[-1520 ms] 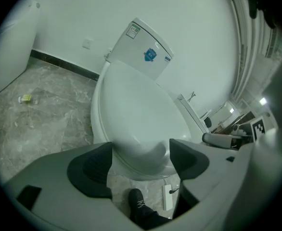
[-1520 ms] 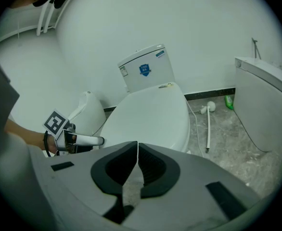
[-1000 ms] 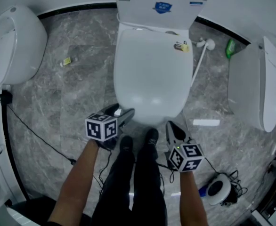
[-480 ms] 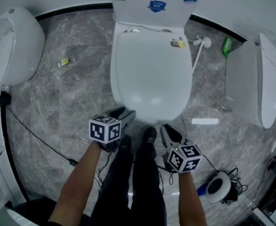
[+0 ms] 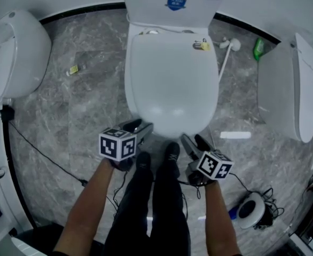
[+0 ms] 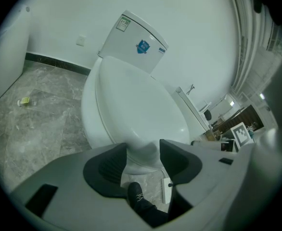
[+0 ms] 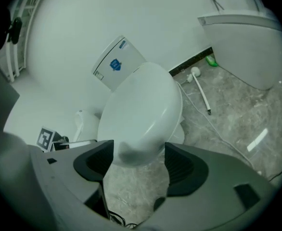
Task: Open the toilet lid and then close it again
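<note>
Left tongs (image 5: 140, 126), just narrowing, and right tongs (image 5: 193, 141), just widening, both stand apart, empty, near the shut toilet lid (image 5: 172, 73). A shallow bite on its rim could slip.

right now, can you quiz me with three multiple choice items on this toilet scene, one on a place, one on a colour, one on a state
1. The blue sticker is on: A the wall; B the cistern; C a shoe.
2. The floor is: A grey; B red; C green.
3. The toilet lid is: A removed; B raised; C down.

Answers: B, the head view shows the sticker on the cistern's face; A, veined grey stone surrounds the toilet; C, the lid lies flat and shut.
</note>
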A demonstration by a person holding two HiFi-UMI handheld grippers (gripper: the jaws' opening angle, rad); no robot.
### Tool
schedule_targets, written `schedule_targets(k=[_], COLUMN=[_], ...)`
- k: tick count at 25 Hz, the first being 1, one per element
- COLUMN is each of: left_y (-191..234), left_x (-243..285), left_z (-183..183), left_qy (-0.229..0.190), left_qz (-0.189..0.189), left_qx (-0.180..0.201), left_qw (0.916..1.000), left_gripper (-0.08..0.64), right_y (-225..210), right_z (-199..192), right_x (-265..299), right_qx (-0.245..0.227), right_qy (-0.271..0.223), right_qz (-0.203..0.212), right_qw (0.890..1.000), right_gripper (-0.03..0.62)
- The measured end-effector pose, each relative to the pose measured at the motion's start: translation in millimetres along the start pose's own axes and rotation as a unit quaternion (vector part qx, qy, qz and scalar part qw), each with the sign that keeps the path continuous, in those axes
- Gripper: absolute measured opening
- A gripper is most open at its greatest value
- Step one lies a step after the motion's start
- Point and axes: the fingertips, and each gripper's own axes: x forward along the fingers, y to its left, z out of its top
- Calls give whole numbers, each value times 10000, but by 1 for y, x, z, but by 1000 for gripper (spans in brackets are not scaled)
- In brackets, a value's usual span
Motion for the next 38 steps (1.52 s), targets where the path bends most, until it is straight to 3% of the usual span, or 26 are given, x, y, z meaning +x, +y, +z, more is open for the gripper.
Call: schedule_targets(k=[5, 17, 25, 32, 38], left_y=[0, 3, 1, -6, -23], left_x=[0, -4, -15, -31, -26], left_z=[0, -2, 5, -17, -30], left_qy=[39, 79, 30, 275, 489], left_qz=[37, 81, 87, 124, -58], left_qx=[87, 192, 549, 858, 1031], left_qw=[9999, 9998, 9985, 9959, 9934], left_gripper=[222, 213, 209, 190, 175], right_y=[-8, -4, 6, 20, 21], right_z=[9, 9, 15, 21, 22], right_x=[9, 15, 6, -5, -8], right_qx=[789, 904, 1446, 1481, 1442], right_qy=[-213, -299, -408, -396, -333], right_qz=[110, 88, 268, 319, 220], right_qw=[9966, 9954, 9883, 9877, 9887], right_gripper=[353, 353, 350, 348, 348])
